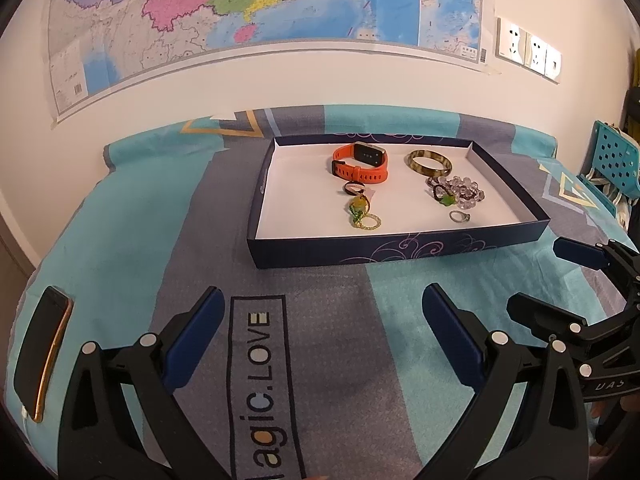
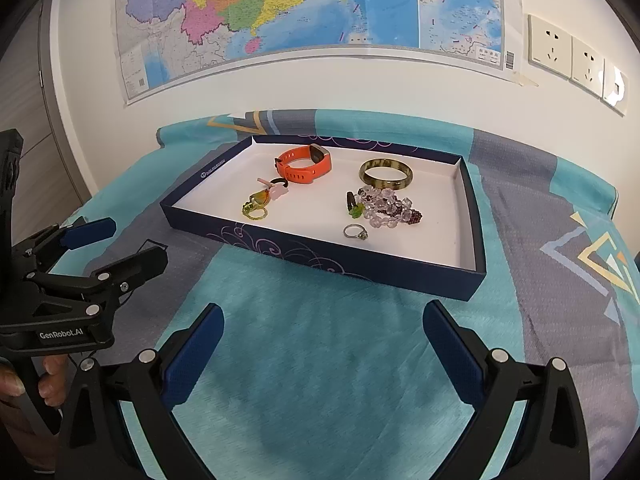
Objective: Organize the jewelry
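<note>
A shallow dark-blue tray [image 1: 320, 252] [image 2: 320, 260] with a white floor lies on the bed. Inside it are an orange smartwatch [image 1: 362, 162] [image 2: 304, 168], a mottled bangle [image 1: 429, 162] [image 2: 385, 174], a heap of clear and dark beads [image 1: 460, 192] [image 2: 388, 206], a silver ring [image 1: 460, 216] [image 2: 355, 232] and a green-yellow pendant with a hair tie [image 1: 360, 208] [image 2: 260, 202]. My left gripper [image 1: 322, 302] and right gripper [image 2: 323, 320] both stand open over the blanket, short of the tray, holding nothing.
A black phone [image 1: 42, 350] lies on the blanket at the left edge. A map and wall sockets [image 2: 572, 58] hang behind the bed. A teal chair [image 1: 612, 160] stands at the right. A hand [image 2: 48, 380] holds the left gripper's handle.
</note>
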{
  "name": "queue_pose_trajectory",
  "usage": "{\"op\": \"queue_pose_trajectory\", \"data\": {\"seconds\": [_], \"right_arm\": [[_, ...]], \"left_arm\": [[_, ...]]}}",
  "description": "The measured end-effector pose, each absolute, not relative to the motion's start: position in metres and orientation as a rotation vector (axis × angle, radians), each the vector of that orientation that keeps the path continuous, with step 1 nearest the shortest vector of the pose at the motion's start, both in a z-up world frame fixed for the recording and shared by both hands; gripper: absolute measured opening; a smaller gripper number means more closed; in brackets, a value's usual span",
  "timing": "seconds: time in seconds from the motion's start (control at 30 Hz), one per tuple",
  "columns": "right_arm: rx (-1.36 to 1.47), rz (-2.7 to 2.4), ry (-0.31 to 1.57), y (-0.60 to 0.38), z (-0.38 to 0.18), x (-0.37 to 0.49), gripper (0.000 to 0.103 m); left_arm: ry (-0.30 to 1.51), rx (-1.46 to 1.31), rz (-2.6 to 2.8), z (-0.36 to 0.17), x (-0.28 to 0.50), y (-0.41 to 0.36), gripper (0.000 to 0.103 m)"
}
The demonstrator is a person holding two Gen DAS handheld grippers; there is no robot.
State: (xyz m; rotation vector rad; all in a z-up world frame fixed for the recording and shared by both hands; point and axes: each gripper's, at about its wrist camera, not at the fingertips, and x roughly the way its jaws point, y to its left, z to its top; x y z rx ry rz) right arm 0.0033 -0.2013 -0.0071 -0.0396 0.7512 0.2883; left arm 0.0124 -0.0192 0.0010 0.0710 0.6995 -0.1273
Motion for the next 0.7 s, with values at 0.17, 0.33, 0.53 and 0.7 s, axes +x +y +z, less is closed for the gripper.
{"op": "queue_pose_trajectory", "data": {"seconds": [0.17, 0.33, 0.53, 0.7], "right_arm": [[-0.040, 0.286, 0.751, -0.2000, -0.0075, 0.0015, 0.097], [-0.040, 0.287, 0.754, -0.1992, -0.0080, 0.0005, 0.097], [-0.037, 0.287, 0.756, -0.1996, -0.0078, -0.0005, 0.097], [-0.036, 0.289, 0.762, -0.1997, -0.0088, -0.0009, 0.097]], "left_arm": [[0.697, 0.071, -0.126, 0.0007, 0.0111, -0.0193, 0.098], [0.698, 0.071, -0.126, 0.0002, 0.0106, -0.0192, 0.098], [0.701, 0.067, -0.123, -0.0001, 0.0091, -0.0190, 0.098], [0.704, 0.069, -0.123, -0.0010, 0.0088, -0.0190, 0.098]]}}
